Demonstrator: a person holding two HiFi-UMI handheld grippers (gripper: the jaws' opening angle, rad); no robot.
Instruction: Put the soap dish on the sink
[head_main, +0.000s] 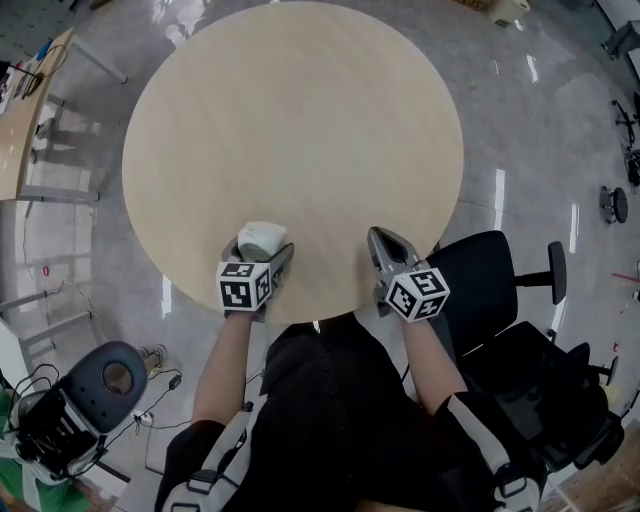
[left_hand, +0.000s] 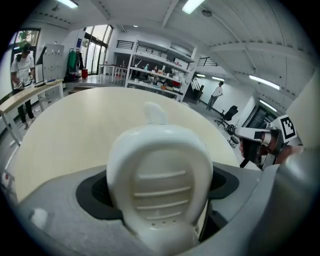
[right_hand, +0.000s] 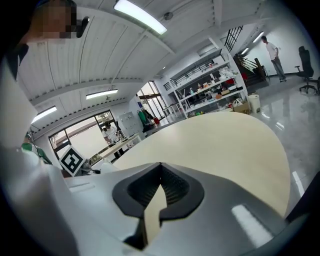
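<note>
Round table (head_main: 300, 110), left tongs (head_main: 262, 252) clamping ribbed soap dish (left_hand: 160, 175), right tongs (right_hand: 160, 167) closed

Round beige table (head_main: 300, 120), black office chair (head_main: 492, 278), glossy grey floor (head_main: 545, 130)

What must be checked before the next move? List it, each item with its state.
1. Dish gripped by left tool: ok, jaws closed on it.
2. Right tool free: ok, shut and empty.
3. Tools apart from each other: ok.
4. Dish lifted off table: cannot tell.
5. Sink in view: not ok, none seen in any view.
</note>
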